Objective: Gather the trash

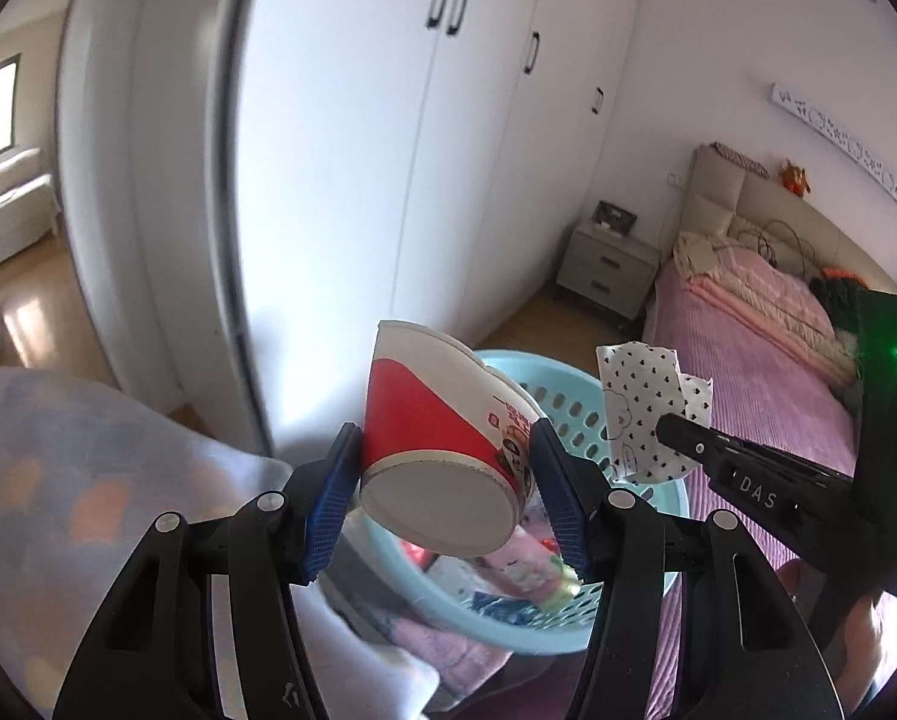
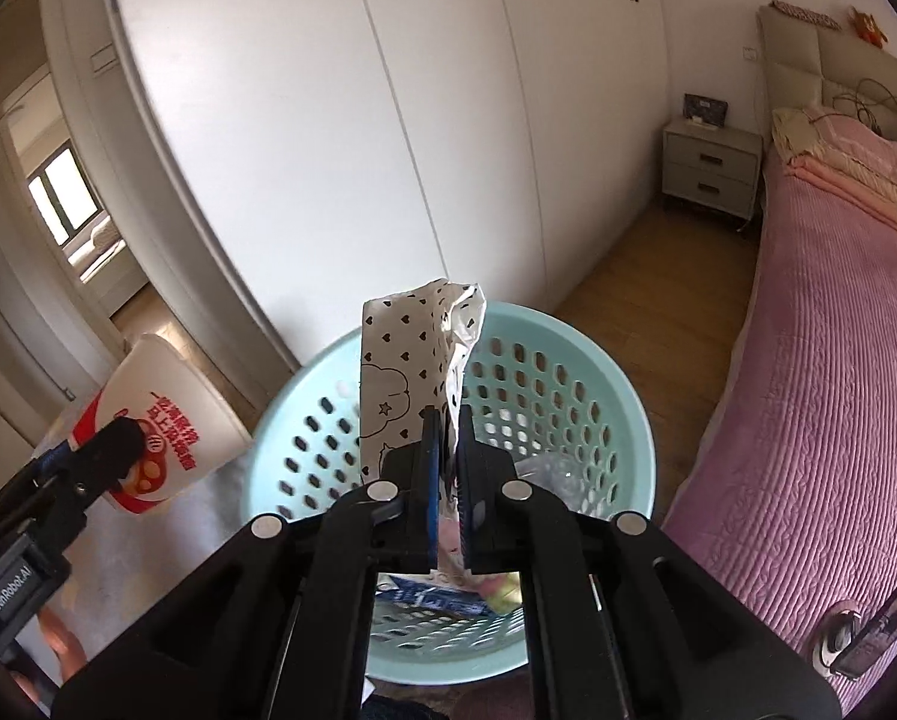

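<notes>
Left wrist view: left gripper (image 1: 442,480), jaws about half spread, clamps a red-and-white paper cup (image 1: 448,450) by its sides, base toward the camera, above the light-blue perforated basket (image 1: 574,414). At 3 o'clock, the right gripper (image 1: 670,426) pinches a heart-patterned wrapper (image 1: 640,402). Right wrist view: right gripper (image 2: 446,420), jaws nearly closed on the wrapper (image 2: 400,360), hangs over the basket (image 2: 568,372), which holds assorted litter; cup (image 2: 166,414) at 9 o'clock, pink bed (image 2: 808,360) at 3 o'clock.
</notes>
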Demonstrator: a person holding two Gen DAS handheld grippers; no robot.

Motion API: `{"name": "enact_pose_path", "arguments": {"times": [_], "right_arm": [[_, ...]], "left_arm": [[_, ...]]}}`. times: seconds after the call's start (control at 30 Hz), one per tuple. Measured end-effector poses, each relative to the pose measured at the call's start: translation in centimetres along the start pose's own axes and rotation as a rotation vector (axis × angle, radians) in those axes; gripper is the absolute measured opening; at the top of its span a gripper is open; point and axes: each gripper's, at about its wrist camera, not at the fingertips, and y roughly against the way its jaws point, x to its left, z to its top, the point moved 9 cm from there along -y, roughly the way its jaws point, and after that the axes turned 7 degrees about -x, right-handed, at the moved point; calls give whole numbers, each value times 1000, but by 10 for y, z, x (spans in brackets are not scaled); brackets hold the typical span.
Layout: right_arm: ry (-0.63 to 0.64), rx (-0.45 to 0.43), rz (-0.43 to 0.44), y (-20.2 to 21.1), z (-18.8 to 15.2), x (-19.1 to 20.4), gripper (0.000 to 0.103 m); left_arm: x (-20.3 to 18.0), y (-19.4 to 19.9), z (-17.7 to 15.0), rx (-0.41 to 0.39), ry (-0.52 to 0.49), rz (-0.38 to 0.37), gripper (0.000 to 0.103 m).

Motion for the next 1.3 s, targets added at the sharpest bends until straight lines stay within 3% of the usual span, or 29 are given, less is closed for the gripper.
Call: {"name": "enact_pose_path", "arguments": {"times": [0.07, 0.13, 0.2, 0.57, 0.87, 1.3], "right_arm": [[-9, 16, -2, -5, -2, -7, 10], [-25, 26, 10, -8, -3, -9, 21], [-36, 24, 9, -7, -5, -13, 44], [0, 18, 41, 6, -10, -6, 44], [127, -57, 75, 42, -17, 39, 58], [216, -327, 127, 111, -28, 98, 63]], "left_arm": [[-4, -11, -2, 14, -10, 3, 56], [-9, -21, -3, 21, -12, 2, 59], [-12, -27, -4, 30, -5, -2, 67], [2, -2, -11, 6, 8, 10, 75], [34, 58, -12, -81, 40, 95, 83], [91, 156, -38, -292, -23, 424, 89]]}}
